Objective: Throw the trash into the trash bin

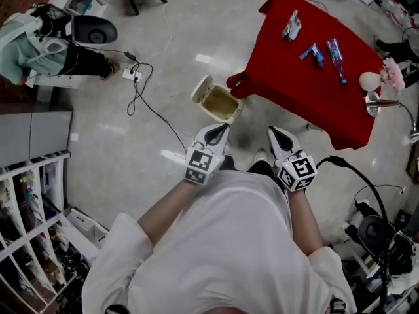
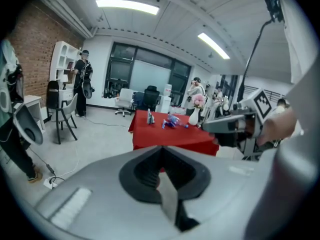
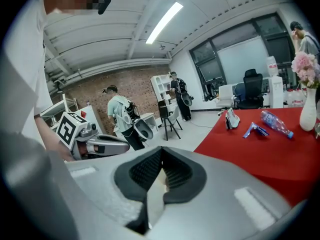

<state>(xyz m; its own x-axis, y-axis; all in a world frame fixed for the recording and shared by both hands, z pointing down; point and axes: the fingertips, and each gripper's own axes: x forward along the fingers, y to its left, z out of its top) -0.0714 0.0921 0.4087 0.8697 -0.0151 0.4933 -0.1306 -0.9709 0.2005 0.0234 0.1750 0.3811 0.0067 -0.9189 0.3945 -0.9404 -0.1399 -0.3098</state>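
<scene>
Closest to the lens, my white shirt (image 1: 222,241) fills the bottom of the head view, and both forearms come out of it with the grippers tucked in just ahead of my body. The left gripper (image 1: 223,128) is clenched on nothing: in its own view the pads meet in one seam with nothing between them. The right gripper (image 1: 272,131) is the same, pads pressed together and empty. I judge they are held low and close because nothing has been picked up yet. Both tips point up the frame toward the work.

Just above the left gripper, at frame centre, the bin (image 1: 219,103) stands on the floor with its lid (image 1: 201,88) tipped back. It looks empty. It sits right at the hanging corner of the red worktop (image 1: 294,90), which keeps the carry from cloth to bin short.

The trash lies on the worktop toward the upper right, each piece apart from the others: a packet (image 1: 292,26) farthest up, a blue wrapper (image 1: 313,55), and a bottle (image 1: 336,59) just beside it. A vase (image 1: 370,81) stands near the right edge and is not for the bin. Spread out like that, each piece can be taken singly, though I would have to open a gripper first.
</scene>
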